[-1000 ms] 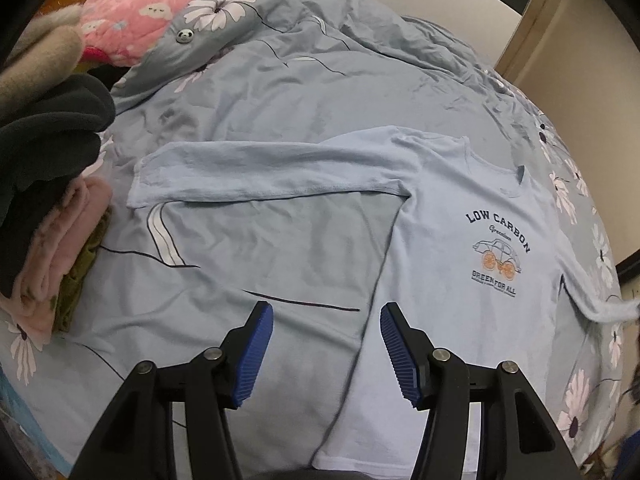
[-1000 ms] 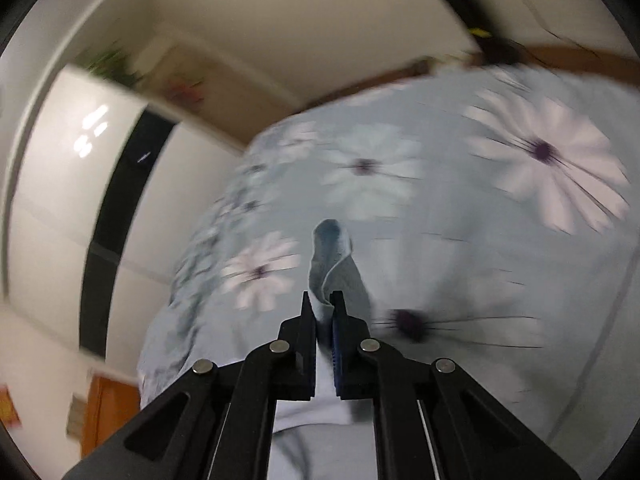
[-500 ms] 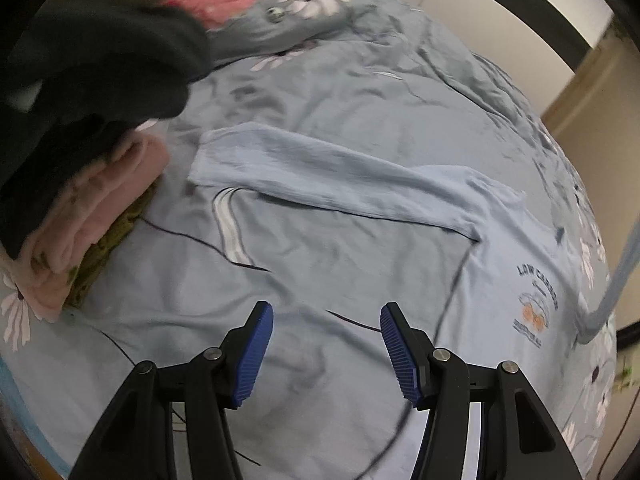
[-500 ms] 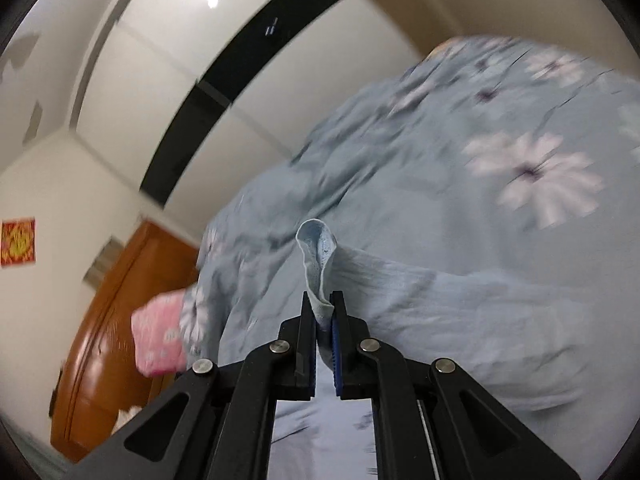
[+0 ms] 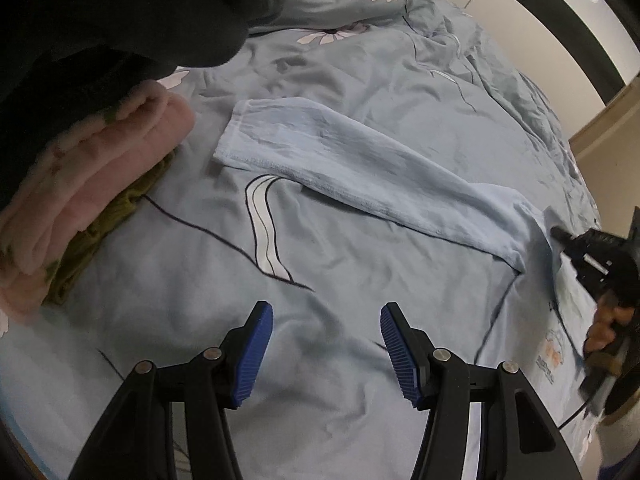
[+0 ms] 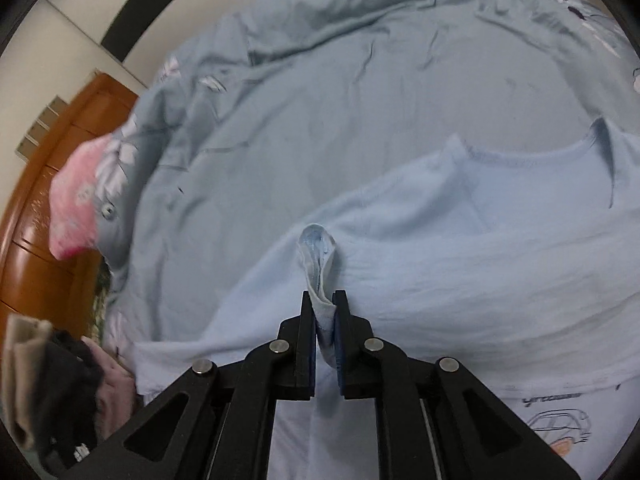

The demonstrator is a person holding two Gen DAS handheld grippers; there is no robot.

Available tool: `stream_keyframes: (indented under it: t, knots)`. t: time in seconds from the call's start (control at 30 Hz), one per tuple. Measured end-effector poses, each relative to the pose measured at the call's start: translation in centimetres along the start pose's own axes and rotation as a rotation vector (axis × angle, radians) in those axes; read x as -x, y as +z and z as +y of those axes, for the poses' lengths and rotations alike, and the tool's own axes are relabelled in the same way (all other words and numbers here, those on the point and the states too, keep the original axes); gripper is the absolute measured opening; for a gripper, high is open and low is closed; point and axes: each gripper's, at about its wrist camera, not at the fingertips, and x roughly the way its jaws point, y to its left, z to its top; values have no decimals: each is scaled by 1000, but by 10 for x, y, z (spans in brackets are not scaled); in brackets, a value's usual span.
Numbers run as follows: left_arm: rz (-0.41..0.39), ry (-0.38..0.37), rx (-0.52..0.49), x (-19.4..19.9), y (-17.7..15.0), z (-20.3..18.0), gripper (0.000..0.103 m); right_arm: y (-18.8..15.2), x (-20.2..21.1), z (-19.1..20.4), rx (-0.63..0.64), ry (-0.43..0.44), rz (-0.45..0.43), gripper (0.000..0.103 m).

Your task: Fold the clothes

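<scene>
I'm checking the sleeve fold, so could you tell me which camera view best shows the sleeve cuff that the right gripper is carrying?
The right wrist view: the sleeve cuff stands looped between the right gripper's opening jaws, over the light blue shirt. The left wrist view shows only the right gripper at its edge; that cuff isn't discernible there.

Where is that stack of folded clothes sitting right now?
In the left wrist view the stack of folded clothes lies at the left edge on the bedspread, just left of the blue shirt's sleeve cuff.
</scene>
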Motion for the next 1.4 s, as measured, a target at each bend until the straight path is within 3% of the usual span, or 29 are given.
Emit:
stream_keyframes:
  t: [0.1,0.17,0.37,0.53,0.7,0.8,0.87,0.9,0.93,0.97,1.2,1.4]
  knots:
    - [3,9,5,-8,4,-2,61,-5,-3,-6,4,86,57,47]
    - [2,10,14,-13,9,-4,61,-6,4,-9,6,148,69,49]
    - [-81,39,144,-24,28,4,61,-20,67,-34,21,187,-34,49]
    - [-190,85,315,-41,42,23,61,-45,97,-63,37,141,-59,49]
    - [-274,116,360,-55,55,31,61,-64,103,-83,15,109,-33,49]
    - [-294,136,361,-64,59,31,56,-75,101,-96,-13,93,-8,49]
    - [-303,139,361,-65,59,31,28,-81,99,-105,-42,87,5,49]
    - [-307,140,360,-65,58,31,21,-83,98,-109,-55,86,9,49]
    - [-313,135,355,-63,58,30,9,-84,98,-112,-64,86,11,49]
    - [-321,127,346,-61,58,27,6,-86,98,-115,-73,85,13,49]
    - [-427,84,173,-22,57,-17,4,-90,105,-120,-89,99,-4,49]
    - [-539,-2,-84,31,70,-91,4,-94,130,-137,-129,107,-59,49]
